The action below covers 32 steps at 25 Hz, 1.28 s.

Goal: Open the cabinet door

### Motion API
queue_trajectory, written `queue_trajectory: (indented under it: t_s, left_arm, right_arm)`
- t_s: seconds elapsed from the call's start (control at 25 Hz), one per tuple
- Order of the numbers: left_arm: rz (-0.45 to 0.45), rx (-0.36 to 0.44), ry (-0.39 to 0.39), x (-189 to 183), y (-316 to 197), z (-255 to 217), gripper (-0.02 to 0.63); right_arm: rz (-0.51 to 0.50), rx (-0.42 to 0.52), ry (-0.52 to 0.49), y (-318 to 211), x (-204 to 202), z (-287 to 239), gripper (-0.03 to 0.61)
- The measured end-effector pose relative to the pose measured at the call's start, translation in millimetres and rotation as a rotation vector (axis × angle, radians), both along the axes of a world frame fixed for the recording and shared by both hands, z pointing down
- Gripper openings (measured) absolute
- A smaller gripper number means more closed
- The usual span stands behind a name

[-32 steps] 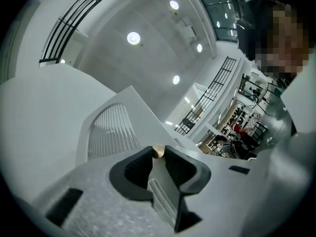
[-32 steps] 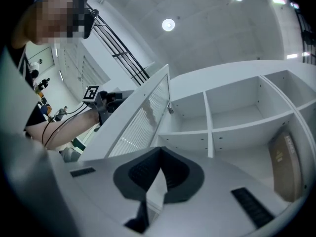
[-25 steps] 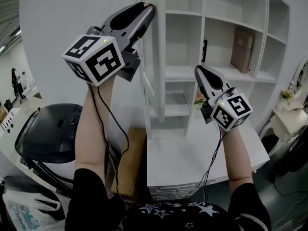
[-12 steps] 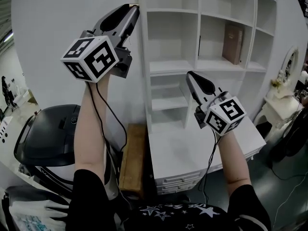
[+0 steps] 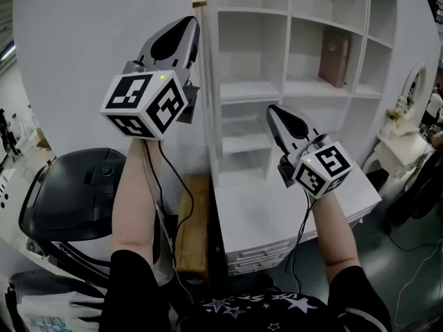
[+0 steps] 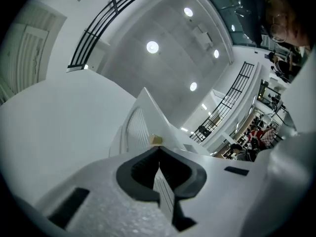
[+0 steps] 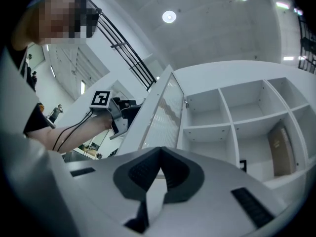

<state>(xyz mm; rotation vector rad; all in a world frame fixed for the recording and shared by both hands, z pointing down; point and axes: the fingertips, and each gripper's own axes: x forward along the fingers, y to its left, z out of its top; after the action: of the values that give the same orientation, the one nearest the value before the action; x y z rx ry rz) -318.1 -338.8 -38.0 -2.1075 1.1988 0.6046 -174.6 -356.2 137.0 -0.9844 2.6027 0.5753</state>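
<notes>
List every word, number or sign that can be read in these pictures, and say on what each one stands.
No text can be read in any view.
On the white bag, at the bottom left of the head view: teal print, too blurred to read.
On the brown book: no legible print.
On the cubes of the left hand-held gripper and the right hand-held gripper: black-and-white square markers only, no letters.

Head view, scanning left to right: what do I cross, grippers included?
black rounded unit → left gripper → right gripper → brown book → white dressing table
</notes>
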Motion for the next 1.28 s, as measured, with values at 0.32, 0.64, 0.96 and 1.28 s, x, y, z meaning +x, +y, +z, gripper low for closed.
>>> queue_trajectory:
  t_s: [0.32,0.64,0.96,1.28]
  left_arm:
    - [-0.068,-0.056,-0.018,-4,-27,84,0.008]
    - [-0.137,-0.162,-0.006,-22,-37,168,0.009]
    - [-0.196,-0.373,0.003,-25,-31,269,0.008]
    - [-0.245,-0.476,0.003,5,7,317,0.009]
  right_arm:
    - [0.149,-0.063,0.031,-3,28,33,0.008]
    - [0.157,-0.102,-0.013,-7,40,56,0.006]
    - [0.107,-0.192,-0.043,2,54,97,0.006]
    - [0.108,-0.255,-0.047,39,95,122,0.006]
